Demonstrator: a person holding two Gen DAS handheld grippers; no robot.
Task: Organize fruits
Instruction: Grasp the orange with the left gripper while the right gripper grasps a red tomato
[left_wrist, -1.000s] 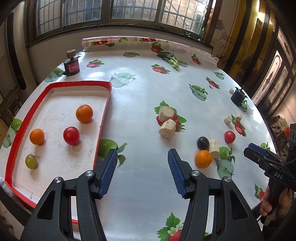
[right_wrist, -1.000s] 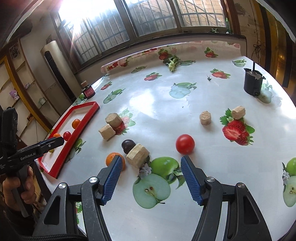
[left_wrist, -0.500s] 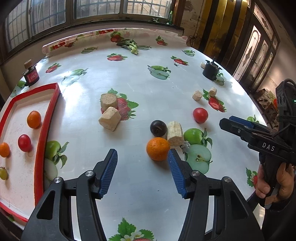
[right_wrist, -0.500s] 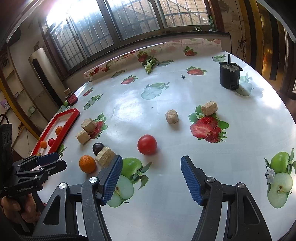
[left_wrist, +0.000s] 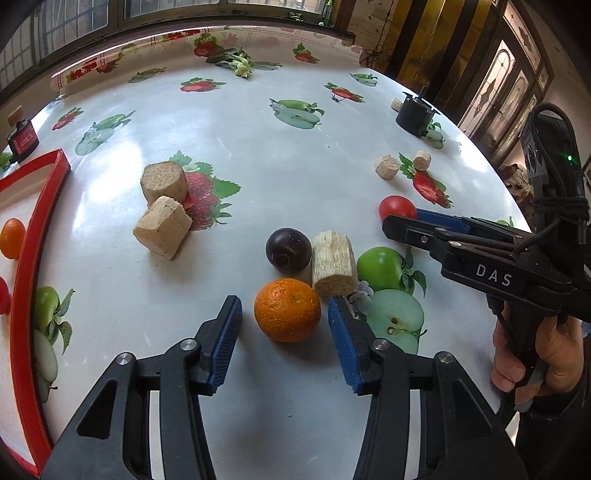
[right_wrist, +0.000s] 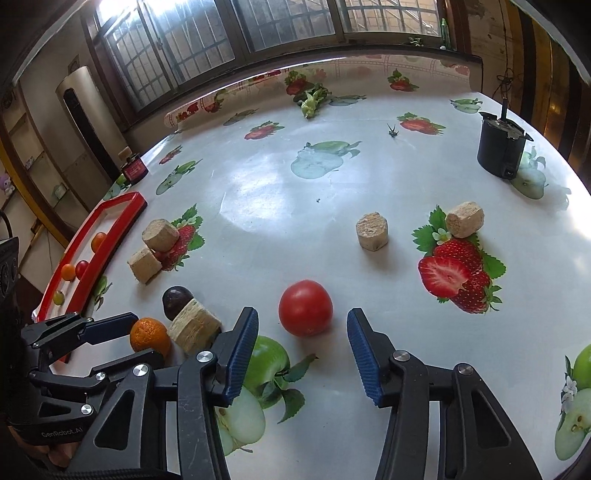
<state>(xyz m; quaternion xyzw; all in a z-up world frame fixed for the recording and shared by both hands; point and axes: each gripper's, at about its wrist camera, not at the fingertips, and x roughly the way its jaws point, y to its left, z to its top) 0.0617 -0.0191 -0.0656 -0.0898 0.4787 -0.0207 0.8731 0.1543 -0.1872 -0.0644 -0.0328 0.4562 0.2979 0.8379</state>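
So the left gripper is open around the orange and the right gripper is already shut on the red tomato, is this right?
Not quite. The left gripper is indeed open around the orange, but the right gripper is open too: in the right wrist view its fingers stand apart on either side of the red tomato, not touching it.

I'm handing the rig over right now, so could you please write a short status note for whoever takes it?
Left gripper: open, fingers either side of the orange, not closed on it.
Right gripper: open, lined up on the red fruit.
Dark plum sits loose by the pale block.
Done: four small fruits lie in the red tray.
Left: bring the orange, the red fruit and the plum over to the tray.
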